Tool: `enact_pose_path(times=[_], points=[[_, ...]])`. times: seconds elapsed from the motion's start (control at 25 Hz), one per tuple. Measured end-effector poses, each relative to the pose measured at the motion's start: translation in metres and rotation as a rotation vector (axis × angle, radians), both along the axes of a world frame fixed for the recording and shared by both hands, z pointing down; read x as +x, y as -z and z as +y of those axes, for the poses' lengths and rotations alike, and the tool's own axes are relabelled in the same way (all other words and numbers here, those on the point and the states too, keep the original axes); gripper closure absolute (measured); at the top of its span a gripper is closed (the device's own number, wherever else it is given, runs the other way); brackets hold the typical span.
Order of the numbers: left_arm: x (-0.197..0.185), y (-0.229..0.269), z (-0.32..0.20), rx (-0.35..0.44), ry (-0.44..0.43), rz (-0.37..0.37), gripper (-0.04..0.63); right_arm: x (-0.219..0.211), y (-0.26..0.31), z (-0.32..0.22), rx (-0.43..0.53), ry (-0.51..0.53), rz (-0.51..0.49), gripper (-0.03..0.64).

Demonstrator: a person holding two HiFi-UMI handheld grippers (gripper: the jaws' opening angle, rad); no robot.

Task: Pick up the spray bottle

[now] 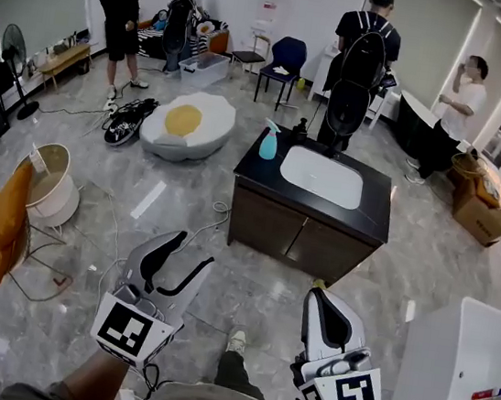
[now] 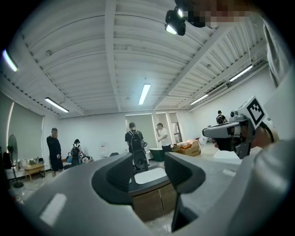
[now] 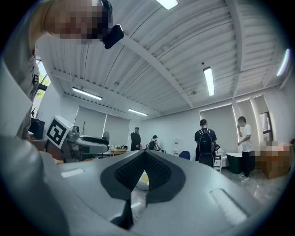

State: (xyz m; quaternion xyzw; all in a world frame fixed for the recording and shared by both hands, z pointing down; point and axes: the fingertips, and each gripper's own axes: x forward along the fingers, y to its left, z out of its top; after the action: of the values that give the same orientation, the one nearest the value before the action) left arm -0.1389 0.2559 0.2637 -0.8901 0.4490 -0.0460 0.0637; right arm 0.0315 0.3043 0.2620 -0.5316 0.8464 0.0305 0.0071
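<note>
Spray bottle (image 1: 269,142): upright on far-left corner of dark cabinet (image 1: 275,226), beside white basin (image 1: 321,177).
Left gripper (image 1: 193,248): jaws spread, empty.
Right gripper (image 1: 317,293): jaws pressed together.
Both well apart from cabinet.
Backpacked person (image 1: 362,62): behind cabinet.

- A dark cabinet (image 1: 275,221) with wooden doors stands on the grey marbled floor (image 1: 408,263), with a white basin (image 1: 321,177) set in its top.
- A person in black with a backpack (image 1: 363,58) stands just behind the cabinet, back turned.
- A person in a white shirt (image 1: 454,117) stands further right, near an open cardboard box (image 1: 479,204).
- Two more people stand by the far wall.
- A fried-egg cushion (image 1: 187,124) lies on the floor, with a black bag (image 1: 130,120) just beside it.
- A blue chair (image 1: 284,59) stands near the far wall.
- A standing fan (image 1: 15,51) is at the left.
- An orange cushion (image 1: 5,220) leans against a round cream tub (image 1: 53,190).
</note>
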Motion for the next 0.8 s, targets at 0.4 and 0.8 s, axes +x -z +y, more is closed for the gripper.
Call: enact_pose_path(times=[0.4,0.8], points=[[0.038,-0.01,-0.12,-0.012,0.032,-0.016,0.388,0.041,-0.017,-0.123,-0.039,0.022,-0.011,0.591],[0.076,-0.018,-0.219,-0.024,0.063,-0.043,0.388,0.077,-0.021,-0.229,-0.038,0.061,0.009,0.591]])
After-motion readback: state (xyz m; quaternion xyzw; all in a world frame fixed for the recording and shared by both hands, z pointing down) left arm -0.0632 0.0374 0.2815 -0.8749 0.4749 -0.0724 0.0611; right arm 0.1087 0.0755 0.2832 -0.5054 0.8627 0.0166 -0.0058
